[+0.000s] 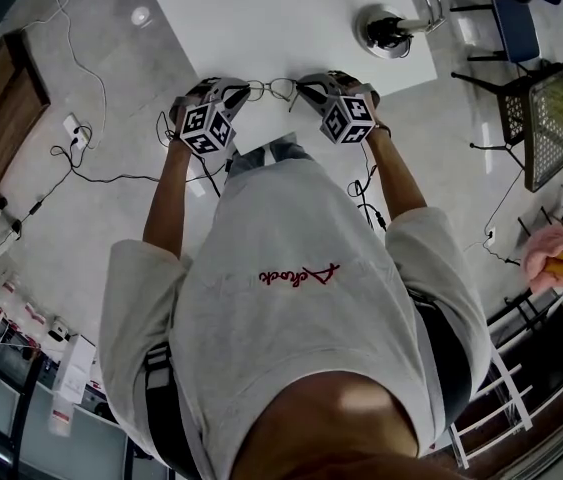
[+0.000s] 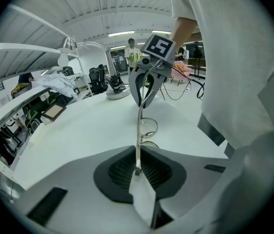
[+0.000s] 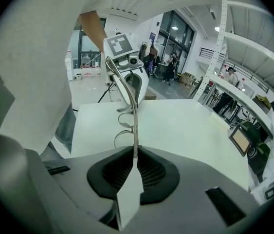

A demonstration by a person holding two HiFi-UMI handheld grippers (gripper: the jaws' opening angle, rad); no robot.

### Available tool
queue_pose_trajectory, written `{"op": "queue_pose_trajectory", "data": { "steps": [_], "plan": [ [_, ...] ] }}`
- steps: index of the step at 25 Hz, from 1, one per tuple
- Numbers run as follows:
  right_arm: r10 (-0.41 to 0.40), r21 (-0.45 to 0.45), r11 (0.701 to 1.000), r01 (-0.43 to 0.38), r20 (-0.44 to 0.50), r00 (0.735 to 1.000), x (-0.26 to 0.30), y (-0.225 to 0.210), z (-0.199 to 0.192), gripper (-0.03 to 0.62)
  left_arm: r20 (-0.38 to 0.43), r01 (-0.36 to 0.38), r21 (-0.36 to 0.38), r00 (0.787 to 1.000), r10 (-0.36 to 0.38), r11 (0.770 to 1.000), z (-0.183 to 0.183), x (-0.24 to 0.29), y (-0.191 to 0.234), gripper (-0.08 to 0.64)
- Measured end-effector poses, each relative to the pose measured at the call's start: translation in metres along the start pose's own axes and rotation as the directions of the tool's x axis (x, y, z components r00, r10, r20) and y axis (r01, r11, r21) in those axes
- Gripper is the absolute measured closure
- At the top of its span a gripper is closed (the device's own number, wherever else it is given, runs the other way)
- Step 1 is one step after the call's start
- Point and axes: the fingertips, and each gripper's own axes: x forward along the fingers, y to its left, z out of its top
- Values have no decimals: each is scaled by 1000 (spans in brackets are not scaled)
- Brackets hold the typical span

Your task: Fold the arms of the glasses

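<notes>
A pair of thin wire-rimmed glasses [image 1: 279, 89] hangs between my two grippers just over the near edge of the white table [image 1: 281, 18]. My left gripper [image 1: 244, 90] is shut on one thin metal arm. In the left gripper view that arm runs from my jaws [image 2: 137, 172] up towards the right gripper [image 2: 145, 99], with the round lenses [image 2: 149, 127] beside it. My right gripper [image 1: 301, 86] is shut on the arm at the other end. The right gripper view shows the arm pinched between the pads [image 3: 135, 157], the lenses [image 3: 123, 130] to its left, and the left gripper [image 3: 127, 84] beyond.
A round lamp base [image 1: 386, 30] with a chrome neck stands at the table's far right. Beside the table there are a blue chair [image 1: 521, 18] and a mesh chair [image 1: 546, 118]. Cables and a power strip [image 1: 73, 128] lie on the floor at the left.
</notes>
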Motion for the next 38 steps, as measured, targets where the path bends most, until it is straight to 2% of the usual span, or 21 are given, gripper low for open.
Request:
{"op": "queue_pose_trajectory", "data": {
  "steps": [6, 15, 27, 38],
  "plan": [
    [15, 11, 1000, -15, 4, 1000, 1, 1, 0, 537, -62, 72, 17, 996, -71, 997, -1, 17, -9, 511],
    [24, 16, 1000, -24, 13, 1000, -1, 0, 4, 537, -108, 101, -5, 989, -101, 995, -5, 25, -10, 508],
    [84, -25, 996, -85, -4, 996, 8, 3, 8, 537, -77, 99, -18, 992, -100, 995, -5, 27, -9, 505],
    [148, -15, 989, -149, -65, 987, 25, 6, 3, 538, 13, 96, -8, 995, -96, 995, 0, 23, -10, 502]
  ]
}}
